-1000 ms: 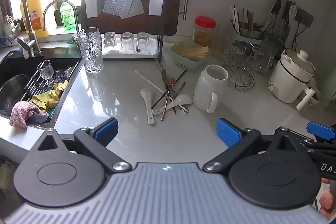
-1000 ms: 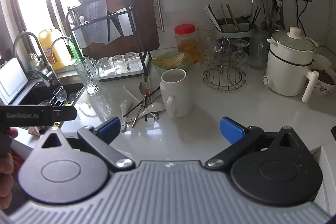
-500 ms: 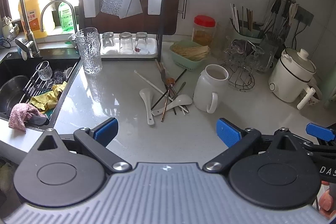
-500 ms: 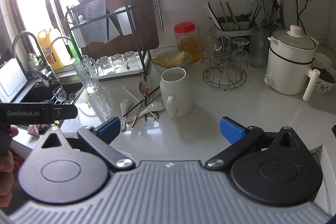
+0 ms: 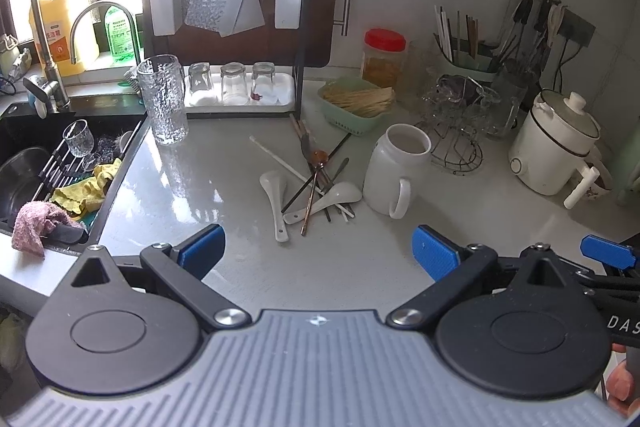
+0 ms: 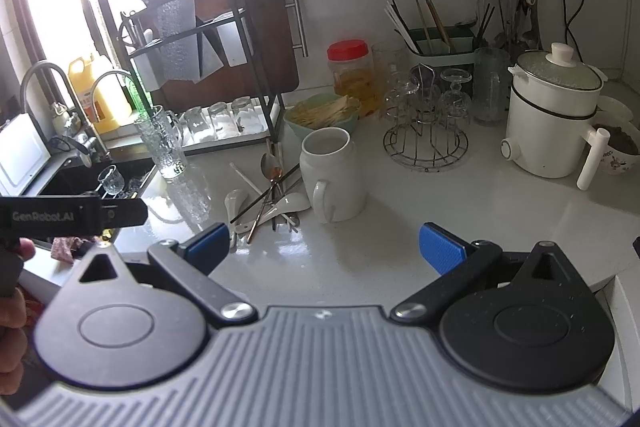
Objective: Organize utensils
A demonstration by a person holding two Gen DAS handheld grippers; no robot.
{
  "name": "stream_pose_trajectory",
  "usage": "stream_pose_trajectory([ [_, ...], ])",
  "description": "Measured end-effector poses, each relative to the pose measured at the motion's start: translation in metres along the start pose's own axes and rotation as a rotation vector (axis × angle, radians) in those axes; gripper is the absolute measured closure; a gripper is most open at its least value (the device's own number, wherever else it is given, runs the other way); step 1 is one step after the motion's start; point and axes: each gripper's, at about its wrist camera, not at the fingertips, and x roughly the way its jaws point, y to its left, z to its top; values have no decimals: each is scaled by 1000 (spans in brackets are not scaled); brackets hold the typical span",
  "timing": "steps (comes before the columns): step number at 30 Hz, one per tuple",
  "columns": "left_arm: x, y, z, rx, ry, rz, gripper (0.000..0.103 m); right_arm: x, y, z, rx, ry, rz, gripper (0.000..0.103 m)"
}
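Note:
A loose pile of utensils [image 5: 316,179] lies mid-counter: white ceramic spoons [image 5: 276,195], chopsticks and a metal spoon crossed over each other. Right of the pile stands a white mug-shaped jar [image 5: 394,171], upright and empty inside. The same pile [image 6: 268,203] and jar [image 6: 332,175] show in the right wrist view. My left gripper [image 5: 316,251] hangs open over the near counter, short of the pile, holding nothing. My right gripper [image 6: 324,243] is open too, nearer the jar, with nothing between its fingers. A green utensil holder [image 6: 440,47] with chopsticks stands at the back wall.
A sink [image 5: 60,163] with cloths and a glass lies left. A tall glass mug [image 5: 162,99], a dish rack [image 5: 224,27] with glasses, a green basket [image 5: 356,103], a red-lidded jar [image 5: 384,55], a wire glass stand [image 6: 424,131] and a white electric pot [image 6: 552,123] ring the counter.
Both grippers have drifted slightly forward toward the counter; the scene sits a little closer. Nothing on the counter has moved and both stay open.

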Motion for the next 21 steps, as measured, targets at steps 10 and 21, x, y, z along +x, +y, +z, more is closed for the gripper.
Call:
stream_pose_trajectory([
  [10,0,-5,4,-4,-11,-6,2,-3,-4,0,-9,-16,3,0],
  [21,3,-11,1,-3,20,11,1,-1,-10,-4,-1,-7,7,0],
])
